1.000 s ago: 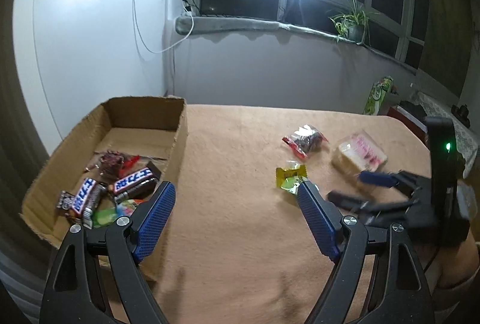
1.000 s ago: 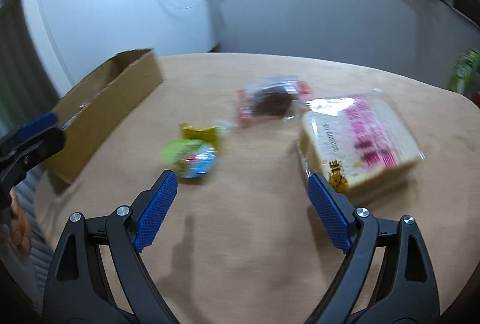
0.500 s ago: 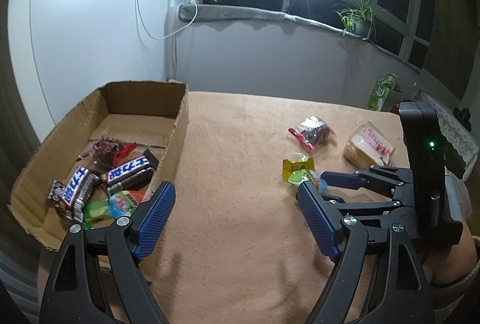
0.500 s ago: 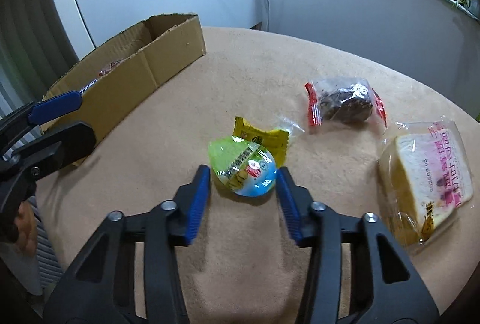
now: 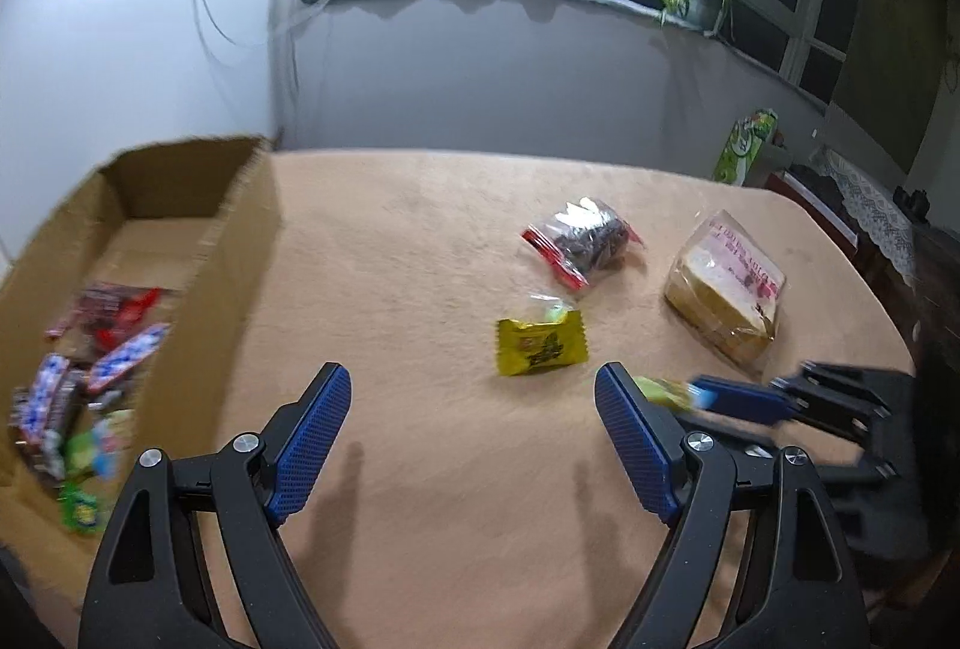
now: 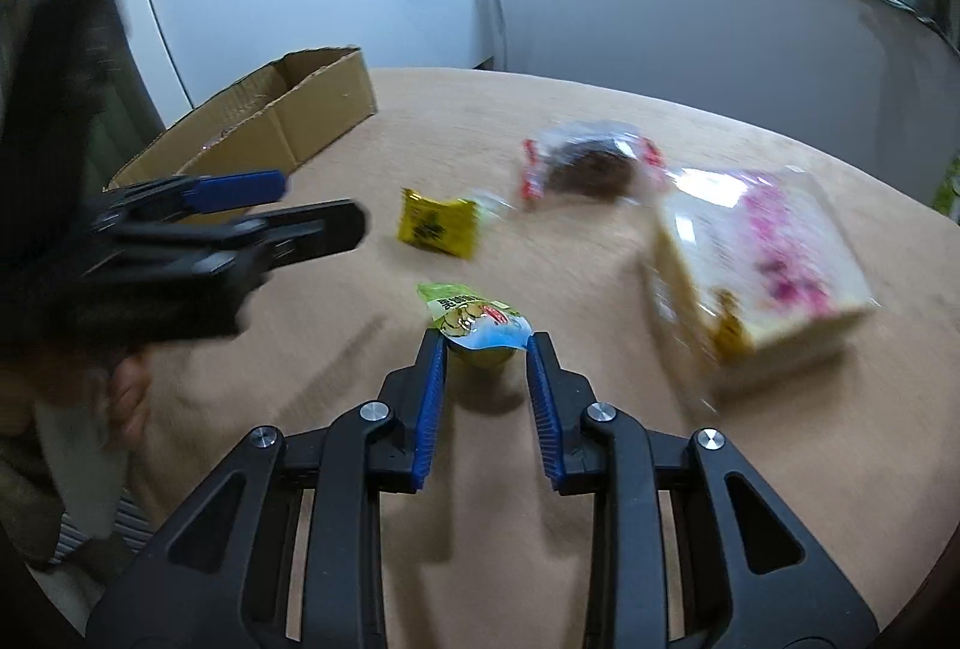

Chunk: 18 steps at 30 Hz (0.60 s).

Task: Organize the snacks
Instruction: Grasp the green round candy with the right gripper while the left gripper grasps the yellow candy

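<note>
My right gripper is shut on a green jelly cup and holds it just above the table; in the left wrist view the cup shows beside that gripper. My left gripper is open and empty over the table, near the cardboard box, and appears in the right wrist view. On the table lie a yellow candy packet, a red-edged bag of dark snacks and a wrapped bread slice.
The box at the table's left holds several candy bars and snack packets. The tan table ends at a grey wall behind. A green carton and dark furniture stand off the right edge.
My right gripper has closed on the jelly cup and lifted it back toward me, away from the yellow packet. My left gripper has swung right, away from the box.
</note>
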{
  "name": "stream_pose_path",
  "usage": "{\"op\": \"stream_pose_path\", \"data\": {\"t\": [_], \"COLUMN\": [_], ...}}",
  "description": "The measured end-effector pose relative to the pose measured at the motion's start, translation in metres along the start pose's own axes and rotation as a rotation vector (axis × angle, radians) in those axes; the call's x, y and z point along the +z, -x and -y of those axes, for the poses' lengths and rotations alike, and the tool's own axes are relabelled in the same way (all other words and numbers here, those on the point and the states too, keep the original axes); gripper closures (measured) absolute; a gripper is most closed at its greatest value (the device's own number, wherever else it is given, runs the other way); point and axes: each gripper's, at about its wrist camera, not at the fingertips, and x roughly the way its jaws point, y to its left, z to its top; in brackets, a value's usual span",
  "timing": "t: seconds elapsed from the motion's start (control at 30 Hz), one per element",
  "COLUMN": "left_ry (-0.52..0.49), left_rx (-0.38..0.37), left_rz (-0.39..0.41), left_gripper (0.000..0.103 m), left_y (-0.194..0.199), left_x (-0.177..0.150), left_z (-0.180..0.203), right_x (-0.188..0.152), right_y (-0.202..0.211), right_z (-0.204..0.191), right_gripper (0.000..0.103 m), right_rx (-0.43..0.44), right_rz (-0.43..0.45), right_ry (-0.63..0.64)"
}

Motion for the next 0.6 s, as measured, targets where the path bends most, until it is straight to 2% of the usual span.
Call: {"op": "stream_pose_path", "data": {"t": [0.07, 0.27, 0.33, 0.4, 0.43, 0.5, 0.53, 0.6], "left_ry": [-0.001, -0.061, -0.056, -0.068, -0.068, -0.067, -0.064, -0.053], "left_rx": [-0.015, 0.03, 0.049, 0.088, 0.081, 0.071, 0.065, 0.048], "left_rz": [-0.021, -0.134, -0.128, -0.118, -0.115, -0.109, -0.106, -0.096], "left_gripper": [0.02, 0.021, 0.033, 0.056, 0.059, 0.087, 0.093, 0.096], "left_y": [-0.013, -0.055, -0.056, -0.057, -0.057, -0.055, -0.053, -0.05], "left_x": [0.003, 0.007, 0.01, 0.013, 0.014, 0.014, 0.014, 0.011], "left_z": [0.007, 0.03, 0.029, 0.027, 0.026, 0.024, 0.023, 0.021], "right_x": [-0.008, -0.024, -0.026, -0.027, -0.028, -0.03, -0.032, -0.034], "right_y": [0.008, 0.021, 0.022, 0.024, 0.024, 0.026, 0.027, 0.03], "right_z": [0.008, 0.021, 0.023, 0.024, 0.024, 0.024, 0.024, 0.024], "right_gripper": [0.074, 0.074, 0.074, 0.074, 0.074, 0.074, 0.074, 0.074], "right_rx": [-0.017, -0.029, -0.026, -0.017, -0.015, -0.008, -0.004, 0.0], "right_rz": [0.003, 0.018, 0.027, 0.045, 0.051, 0.061, 0.066, 0.08], "right_ry": [-0.017, -0.048, -0.055, -0.067, -0.071, -0.077, -0.079, -0.087]}}
